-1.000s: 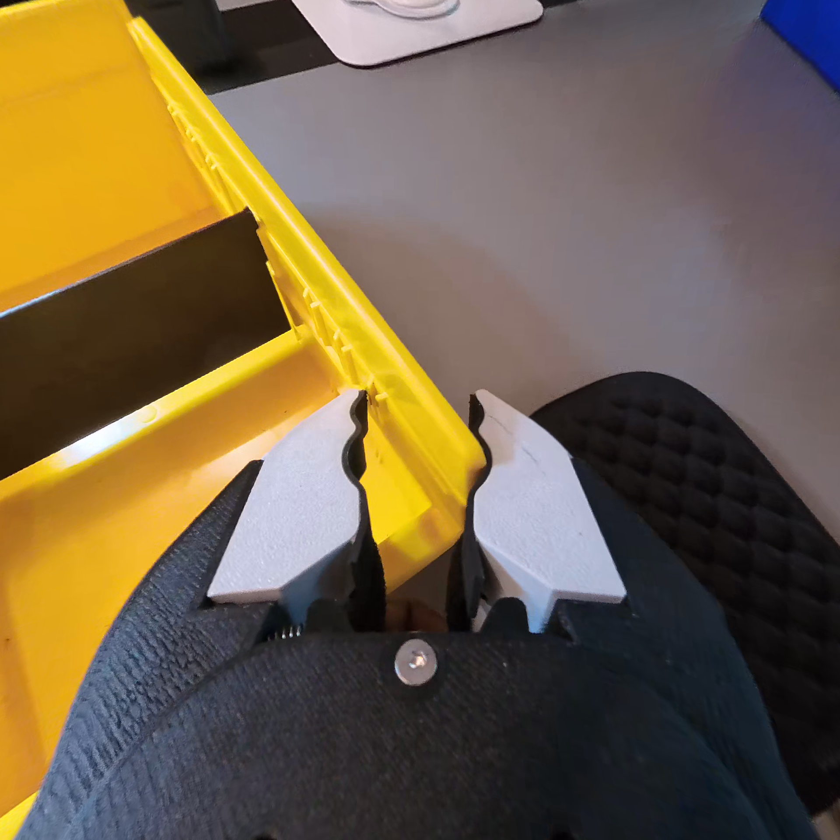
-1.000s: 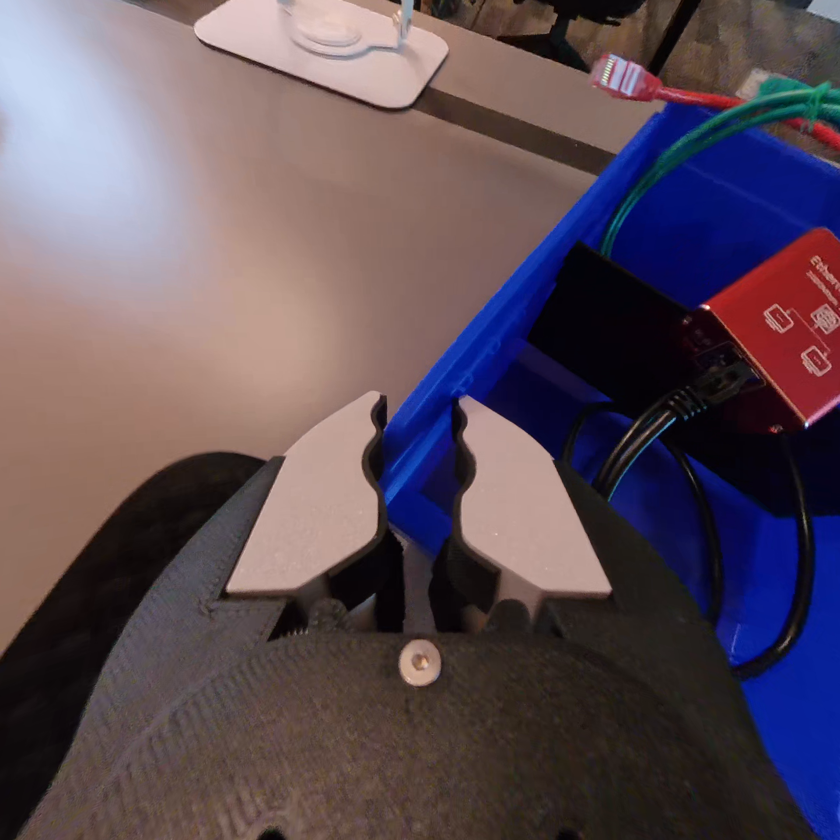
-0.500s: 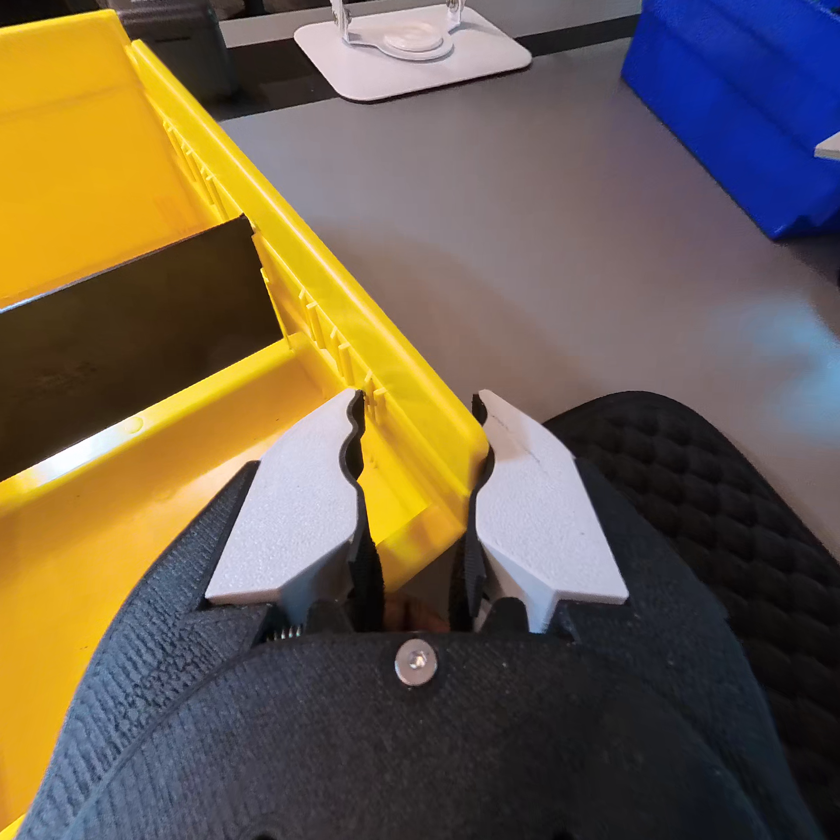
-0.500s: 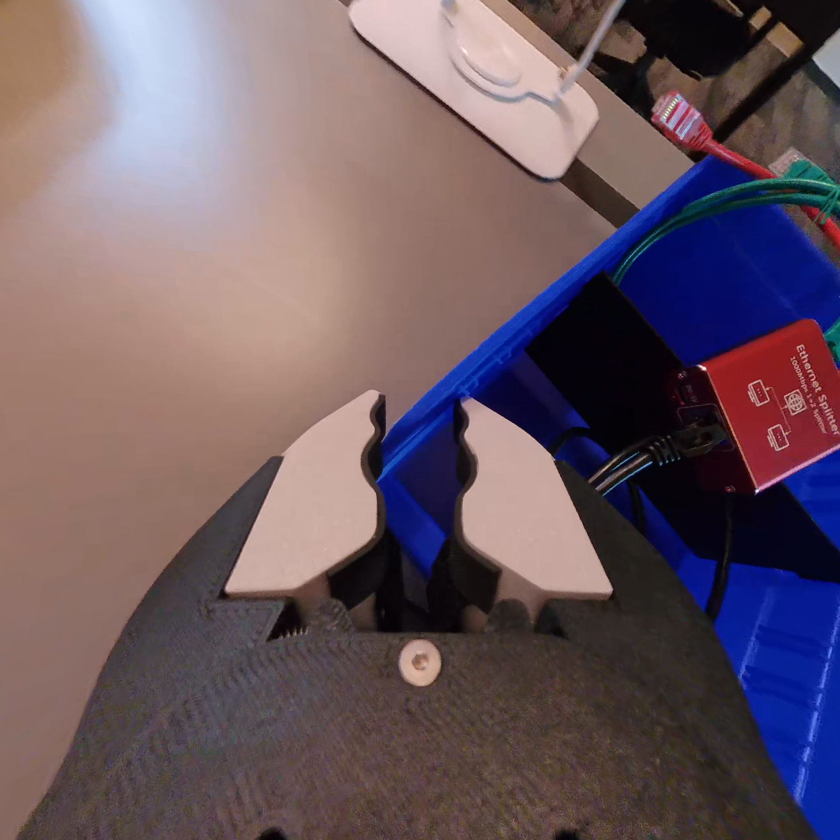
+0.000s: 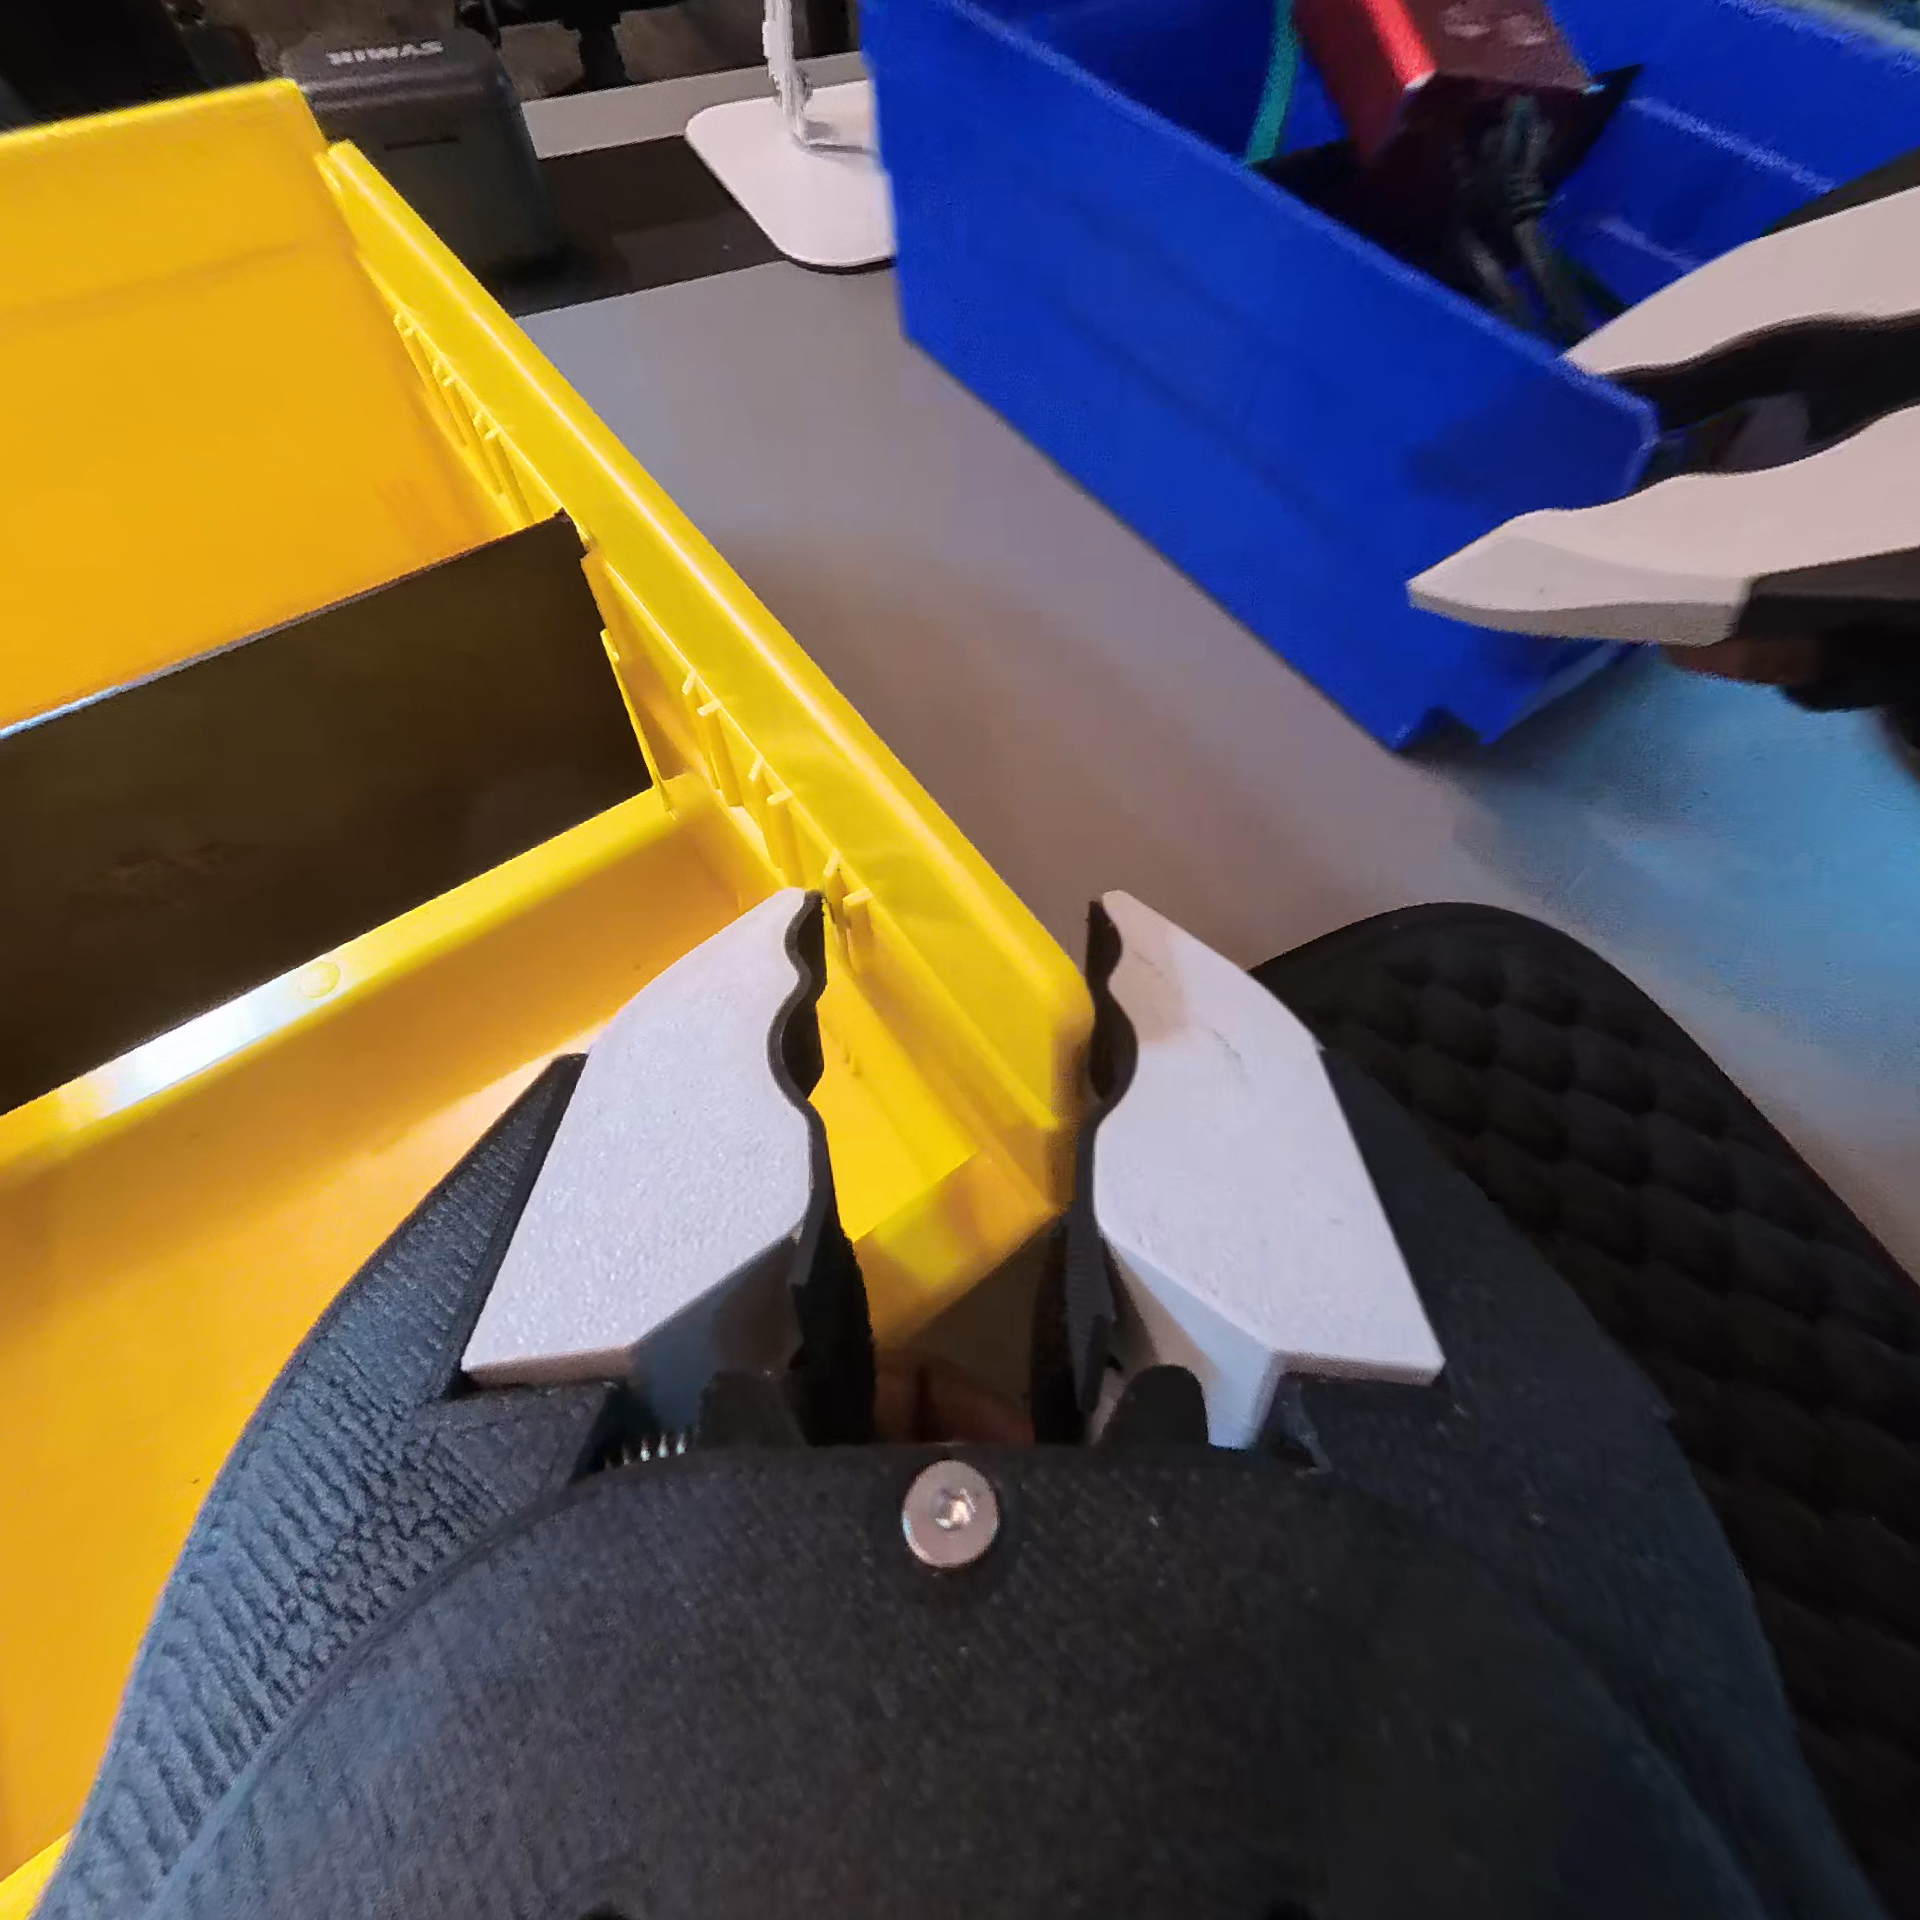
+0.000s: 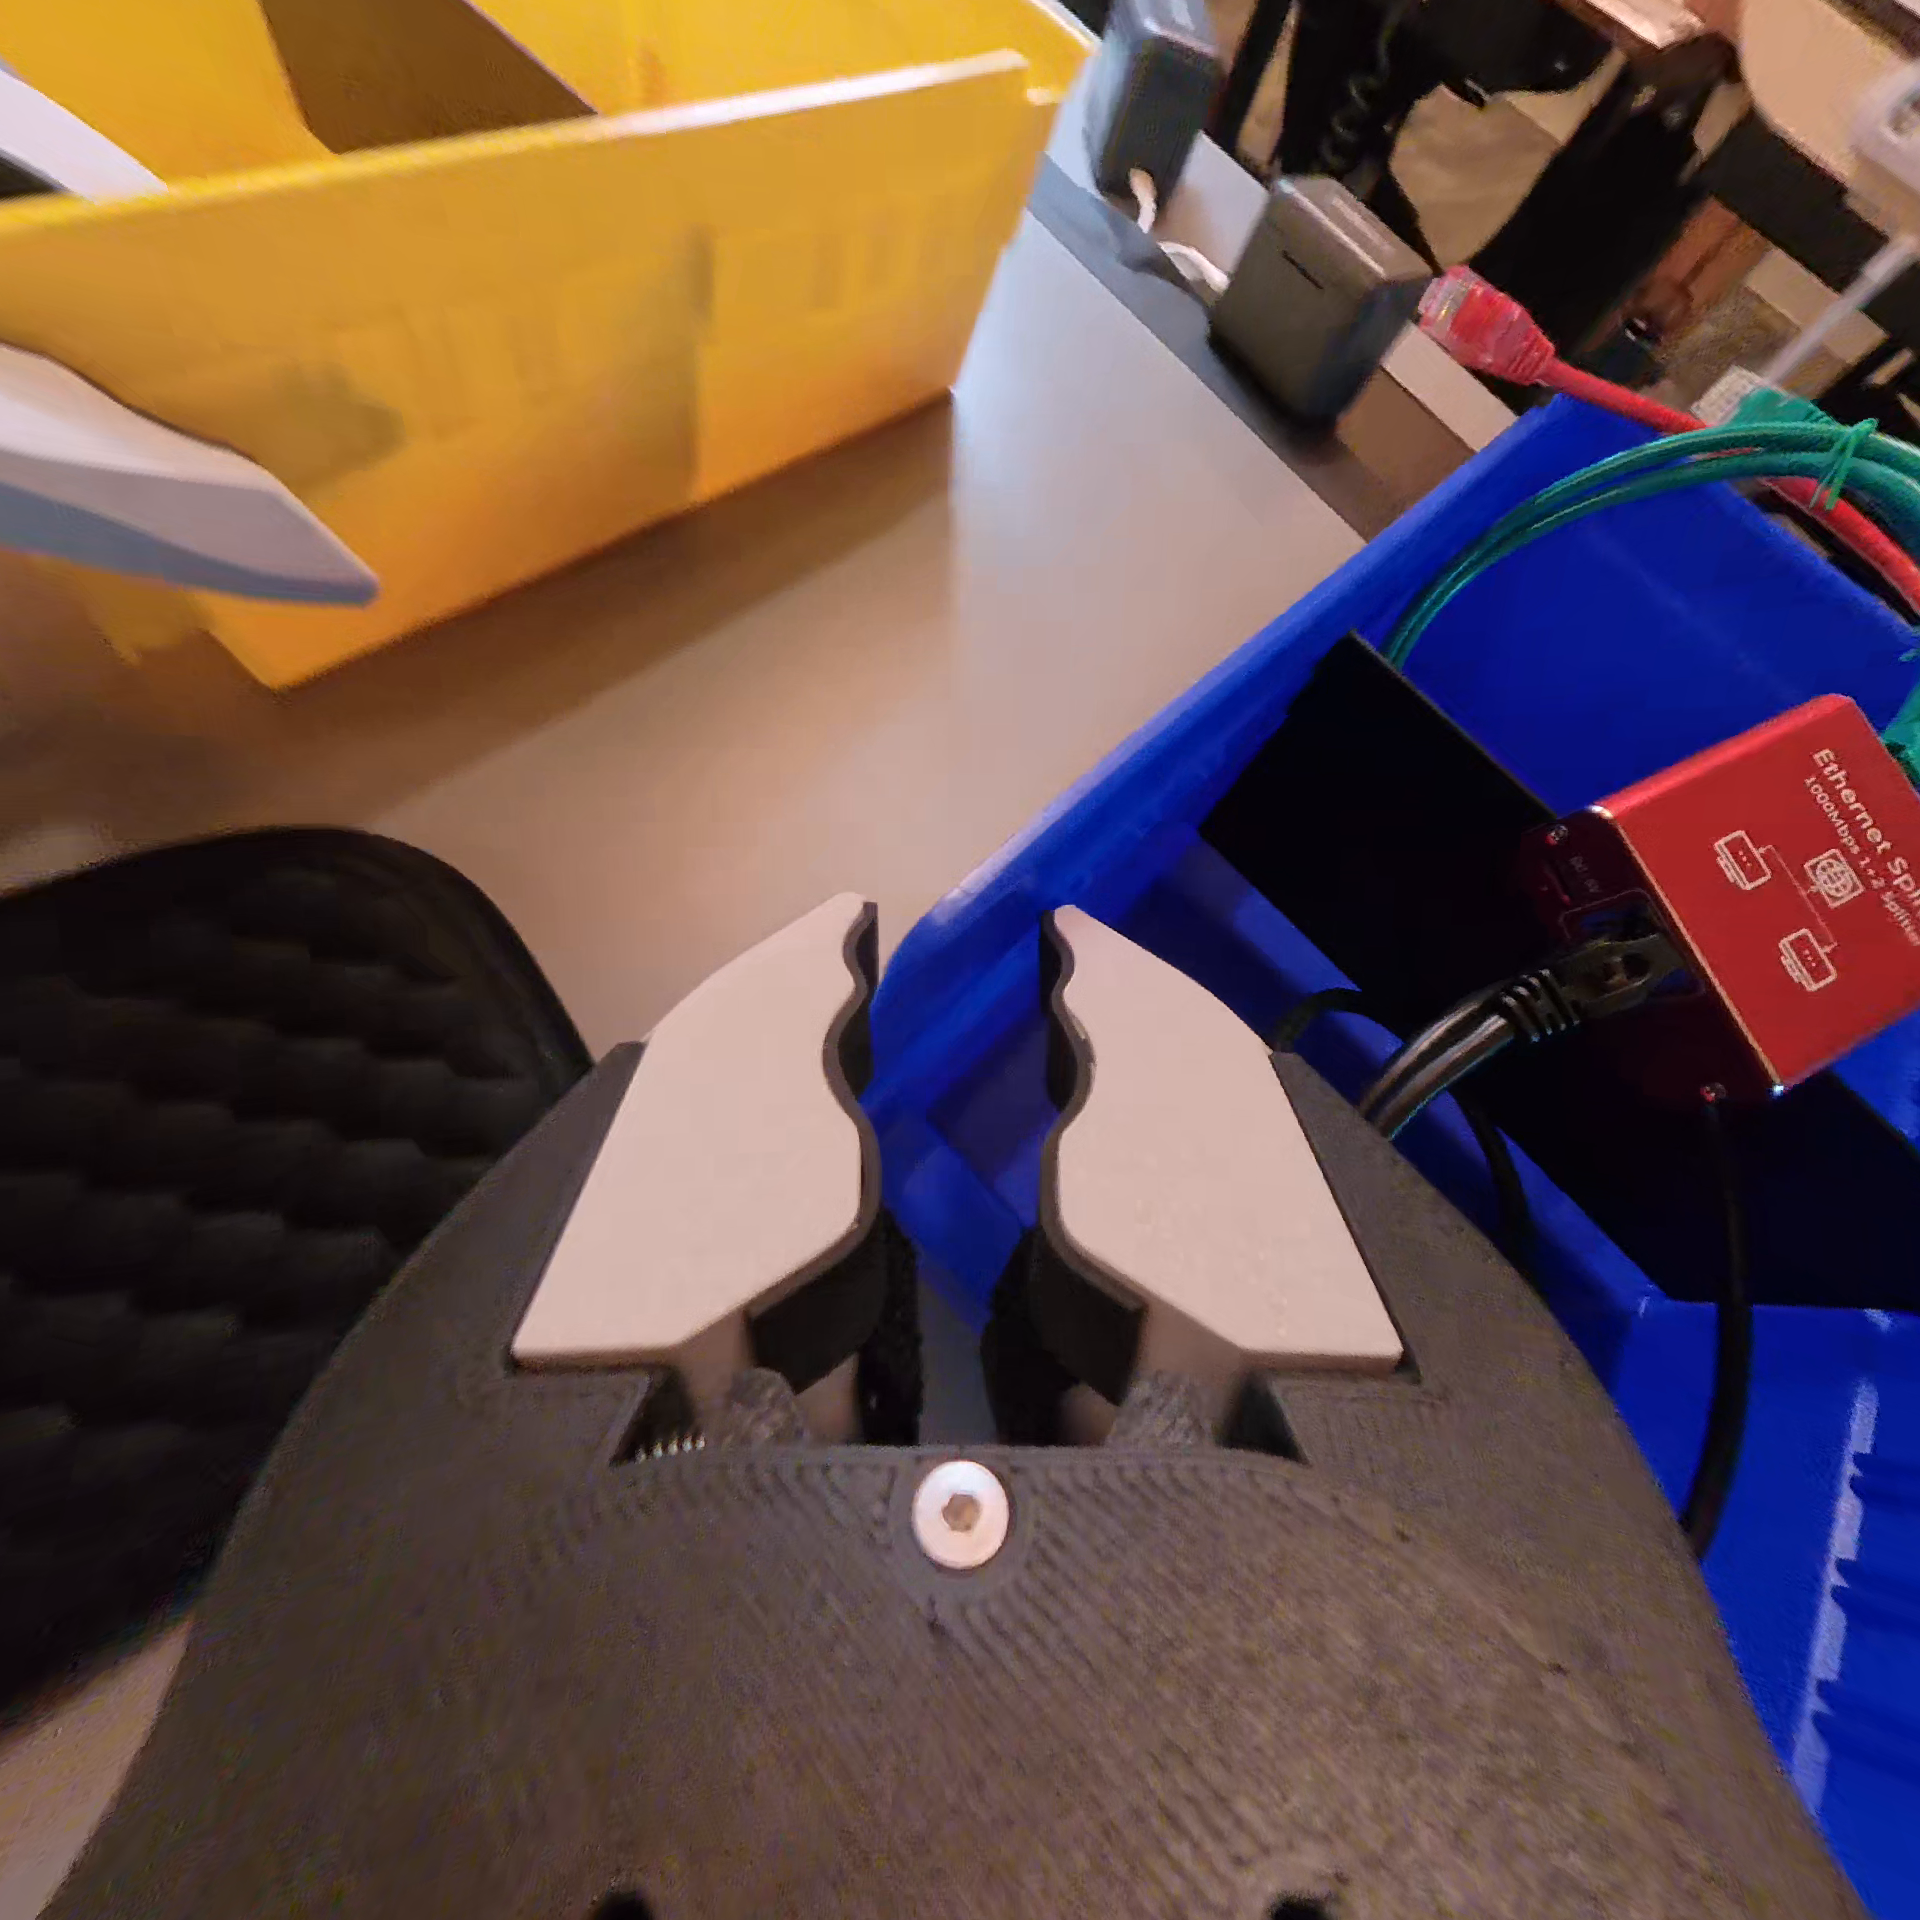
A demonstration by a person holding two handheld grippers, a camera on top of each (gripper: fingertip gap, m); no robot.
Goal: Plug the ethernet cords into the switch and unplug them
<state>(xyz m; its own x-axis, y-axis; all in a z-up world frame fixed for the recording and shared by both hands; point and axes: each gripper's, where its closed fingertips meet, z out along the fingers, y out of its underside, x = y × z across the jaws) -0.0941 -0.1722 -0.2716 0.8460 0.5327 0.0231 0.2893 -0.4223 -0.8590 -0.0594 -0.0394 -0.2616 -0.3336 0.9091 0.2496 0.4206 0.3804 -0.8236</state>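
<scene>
My left gripper [image 5: 954, 914] is shut on the near corner wall of a yellow bin [image 5: 727, 665]. My right gripper [image 6: 958, 920] is shut on the near corner wall of a blue bin [image 6: 1662, 644]. In the blue bin lies a red switch box [image 6: 1787, 894] with a black cable [image 6: 1538, 1003] plugged into it. A green cord [image 6: 1621, 488] and a red cord with a free plug [image 6: 1486, 327] hang over its far rim. In the left wrist view the blue bin [image 5: 1195, 343] and the right gripper [image 5: 1507, 478] are at the upper right.
A black divider [image 5: 312, 748] crosses the yellow bin. A black padded mat [image 5: 1558, 1143] lies on the grey table between the grippers. A white stand base [image 5: 800, 187] and dark grey boxes [image 6: 1320, 281] sit at the far edge. The left gripper's fingers [image 6: 208, 520] show beside the yellow bin [image 6: 571, 291].
The blue bin and right gripper have come into the left view and much nearer. The yellow bin has come into the right view. Both grips are unchanged.
</scene>
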